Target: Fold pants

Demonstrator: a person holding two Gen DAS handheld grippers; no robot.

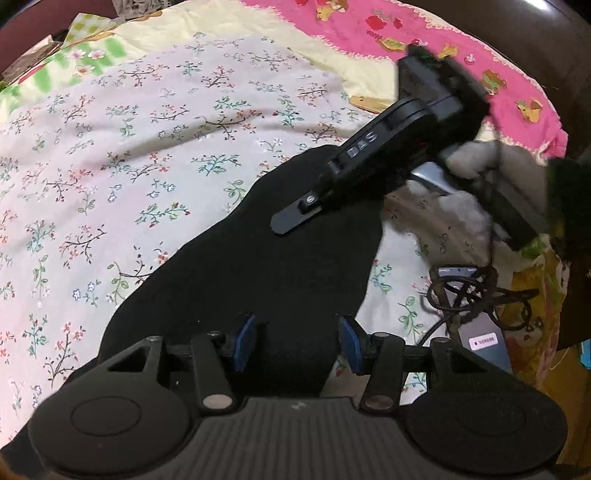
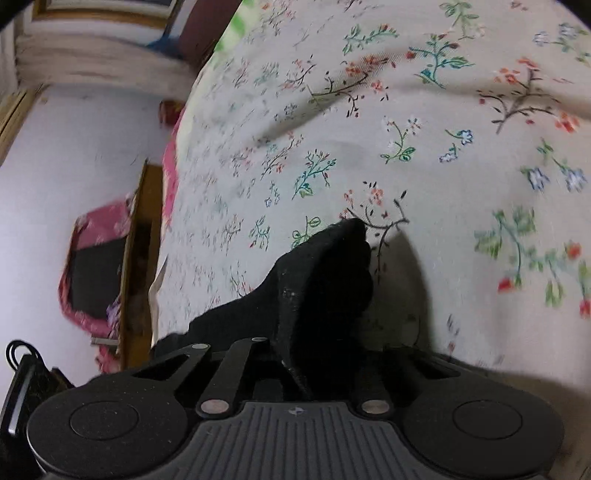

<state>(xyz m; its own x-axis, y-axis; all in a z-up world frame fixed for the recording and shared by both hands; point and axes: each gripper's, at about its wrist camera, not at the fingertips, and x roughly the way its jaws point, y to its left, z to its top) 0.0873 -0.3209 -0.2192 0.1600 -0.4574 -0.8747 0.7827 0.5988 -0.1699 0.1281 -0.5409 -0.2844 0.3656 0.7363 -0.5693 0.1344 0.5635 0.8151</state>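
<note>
Black pants (image 1: pixel 258 273) lie on a floral bedsheet (image 1: pixel 110 155). In the left wrist view my left gripper (image 1: pixel 297 345) is open, its blue pads (image 1: pixel 245 341) standing apart over the near end of the pants. My right gripper (image 1: pixel 284 223) reaches in from the right, held by a gloved hand (image 1: pixel 491 166), its tip on the far part of the pants. In the right wrist view the right gripper (image 2: pixel 325 343) is shut on a bunched fold of the black pants (image 2: pixel 325 273), lifted above the sheet. Its fingertips are hidden by the cloth.
A pink blanket (image 1: pixel 406 33) with cartoon prints lies at the far side of the bed. A phone (image 1: pixel 476 332) and tangled dark cable (image 1: pixel 476 295) lie on the sheet to the right. The bed edge, a white wall (image 2: pixel 74 147) and a wooden frame (image 2: pixel 136 258) show at left in the right wrist view.
</note>
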